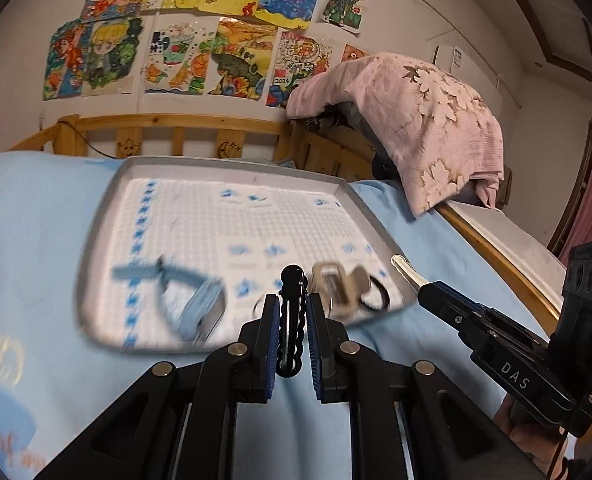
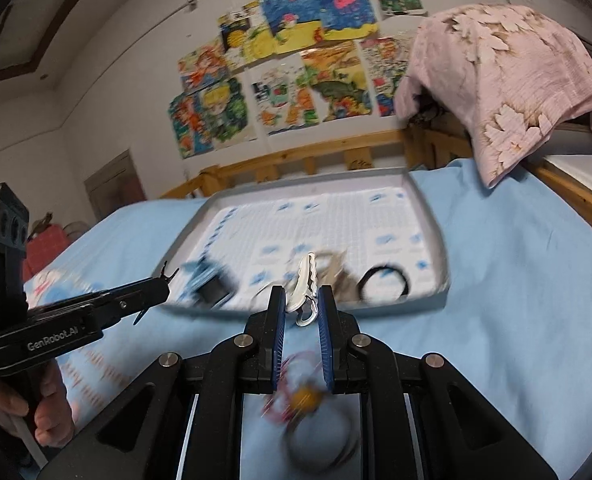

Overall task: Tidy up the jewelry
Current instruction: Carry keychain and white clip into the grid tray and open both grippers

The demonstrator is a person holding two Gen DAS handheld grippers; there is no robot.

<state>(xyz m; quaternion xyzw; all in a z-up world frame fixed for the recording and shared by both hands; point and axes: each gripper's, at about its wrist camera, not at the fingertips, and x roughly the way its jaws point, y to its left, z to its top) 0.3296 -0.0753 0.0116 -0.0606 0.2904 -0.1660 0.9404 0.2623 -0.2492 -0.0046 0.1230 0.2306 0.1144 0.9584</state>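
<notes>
My left gripper is shut on a black hair clip that stands upright between the blue pads, above the near edge of a grey tray. My right gripper is shut on a white hair clip, which juts up and forward from its pads. Each gripper shows in the other's view: the right gripper with the white clip, and the left gripper. In the tray, on a white and blue cloth, lie a blue clip, a beige clip and a black hair tie.
The tray rests on a light blue bed sheet. On the sheet under the right gripper lie a red hair band with a yellow bead and a ring-shaped bracelet, both blurred. A wooden bed rail and a pink quilt stand behind.
</notes>
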